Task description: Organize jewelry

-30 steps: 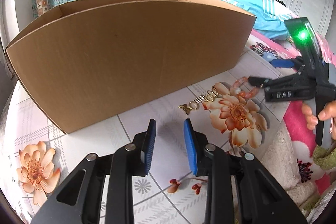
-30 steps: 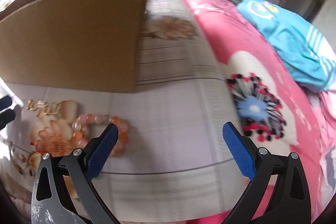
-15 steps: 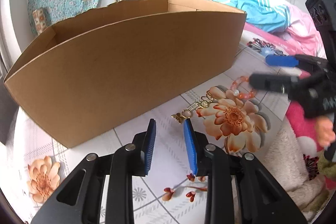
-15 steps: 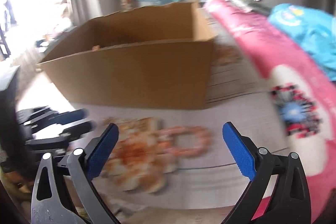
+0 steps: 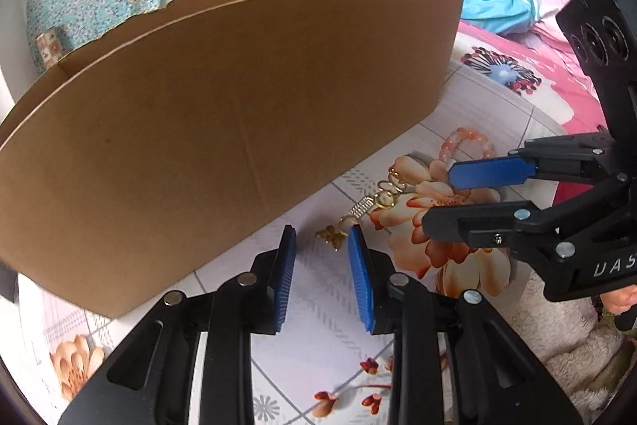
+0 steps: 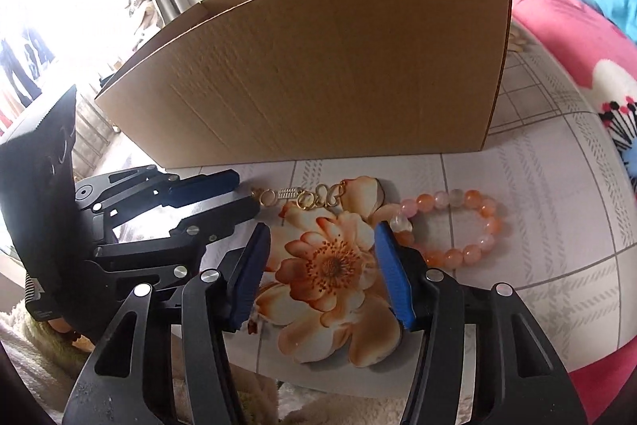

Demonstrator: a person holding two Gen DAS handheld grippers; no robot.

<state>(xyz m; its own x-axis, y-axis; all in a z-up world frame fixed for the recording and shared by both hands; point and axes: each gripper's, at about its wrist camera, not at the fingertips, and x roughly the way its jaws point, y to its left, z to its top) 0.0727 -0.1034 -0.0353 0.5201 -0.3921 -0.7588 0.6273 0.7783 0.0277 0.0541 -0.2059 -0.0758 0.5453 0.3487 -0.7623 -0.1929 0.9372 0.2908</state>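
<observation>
Jewelry lies loose on the flowered cloth (image 6: 517,186): a gold chain (image 5: 374,204) just ahead of the left tongs (image 5: 321,239), whose narrow jaws clasp nothing, and a peach bead bracelet (image 6: 458,226) touching the right tongs' (image 6: 320,236) outer finger, jaws closing on bare cloth. Both seem poised for pickup. Behind stands the cardboard box (image 6: 318,66), contents hidden.

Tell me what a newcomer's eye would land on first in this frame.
The big cardboard box fills the back of both views, standing on a flower-print cloth. In front of it lie an orange bead bracelet and, to its left, a gold chain. Both grippers point at them: the left gripper near the chain's end, the right gripper closing, empty.
</observation>
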